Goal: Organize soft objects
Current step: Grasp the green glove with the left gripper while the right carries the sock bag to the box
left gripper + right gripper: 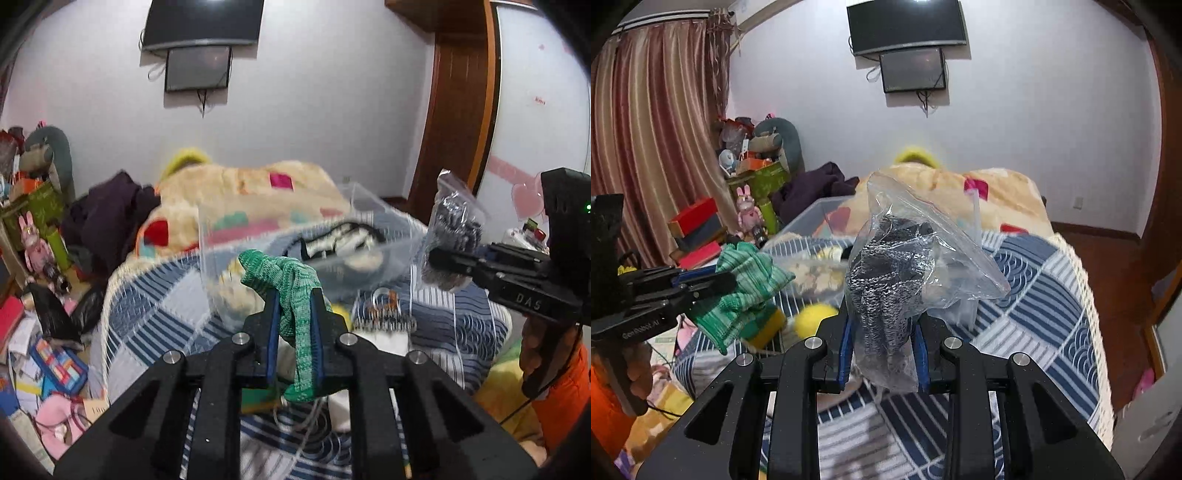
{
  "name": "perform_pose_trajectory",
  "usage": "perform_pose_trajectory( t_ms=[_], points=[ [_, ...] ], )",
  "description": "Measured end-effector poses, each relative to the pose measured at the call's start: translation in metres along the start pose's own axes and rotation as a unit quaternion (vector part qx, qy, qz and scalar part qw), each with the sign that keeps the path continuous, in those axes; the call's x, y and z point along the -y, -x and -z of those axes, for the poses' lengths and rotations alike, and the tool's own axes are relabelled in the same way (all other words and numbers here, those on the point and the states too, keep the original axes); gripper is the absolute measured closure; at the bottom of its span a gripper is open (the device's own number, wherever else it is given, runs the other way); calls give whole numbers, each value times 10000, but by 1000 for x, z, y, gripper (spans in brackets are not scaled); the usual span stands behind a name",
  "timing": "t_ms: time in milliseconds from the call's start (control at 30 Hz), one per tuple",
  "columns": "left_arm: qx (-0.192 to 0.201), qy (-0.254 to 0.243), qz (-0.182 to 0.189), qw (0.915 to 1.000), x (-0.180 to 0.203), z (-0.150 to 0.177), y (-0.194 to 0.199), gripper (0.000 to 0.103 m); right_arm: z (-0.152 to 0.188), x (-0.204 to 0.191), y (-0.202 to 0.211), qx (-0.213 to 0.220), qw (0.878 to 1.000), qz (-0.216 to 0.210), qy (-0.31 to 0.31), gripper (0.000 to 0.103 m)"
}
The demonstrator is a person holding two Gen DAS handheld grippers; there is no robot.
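My left gripper (294, 295) is shut on a green knitted glove (291, 291) and holds it above the bed; it also shows in the right wrist view (746, 291). My right gripper (882, 317) is shut on a clear plastic bag of black-and-white knitwear (886, 280), also seen in the left wrist view (452, 240). A clear plastic storage bin (295, 236) sits on the bed just beyond both grippers, with striped and cream soft items inside; it shows in the right wrist view (812, 218) too.
The bed carries a blue-and-white patterned quilt (1034, 295), a cream blanket (251, 195), a purple garment (110, 210), a yellow ball (812, 317) and a small bag of clips (384, 317). Books, boxes and toys clutter the floor at left (44, 332). A wooden door (458, 122) stands at right.
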State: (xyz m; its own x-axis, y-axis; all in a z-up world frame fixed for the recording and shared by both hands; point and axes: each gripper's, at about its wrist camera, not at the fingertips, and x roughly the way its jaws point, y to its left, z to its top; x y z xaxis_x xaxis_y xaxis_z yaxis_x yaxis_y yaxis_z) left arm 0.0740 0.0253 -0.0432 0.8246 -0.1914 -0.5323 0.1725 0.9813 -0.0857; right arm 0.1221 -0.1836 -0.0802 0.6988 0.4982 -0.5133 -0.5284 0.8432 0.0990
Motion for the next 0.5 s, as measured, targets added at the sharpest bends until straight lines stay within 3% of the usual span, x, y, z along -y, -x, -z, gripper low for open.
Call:
perform_pose_trajectory(
  t_ms=[233,500],
  points=[
    [422,-35,-277,9987,-8,-33,-12,88,-29,-8,-14,248,9996,-68,124,78],
    [366,41,-524,9979,-22,-52,-54,88,-42,-21,-58,0,9994,-233,238,78]
  ],
)
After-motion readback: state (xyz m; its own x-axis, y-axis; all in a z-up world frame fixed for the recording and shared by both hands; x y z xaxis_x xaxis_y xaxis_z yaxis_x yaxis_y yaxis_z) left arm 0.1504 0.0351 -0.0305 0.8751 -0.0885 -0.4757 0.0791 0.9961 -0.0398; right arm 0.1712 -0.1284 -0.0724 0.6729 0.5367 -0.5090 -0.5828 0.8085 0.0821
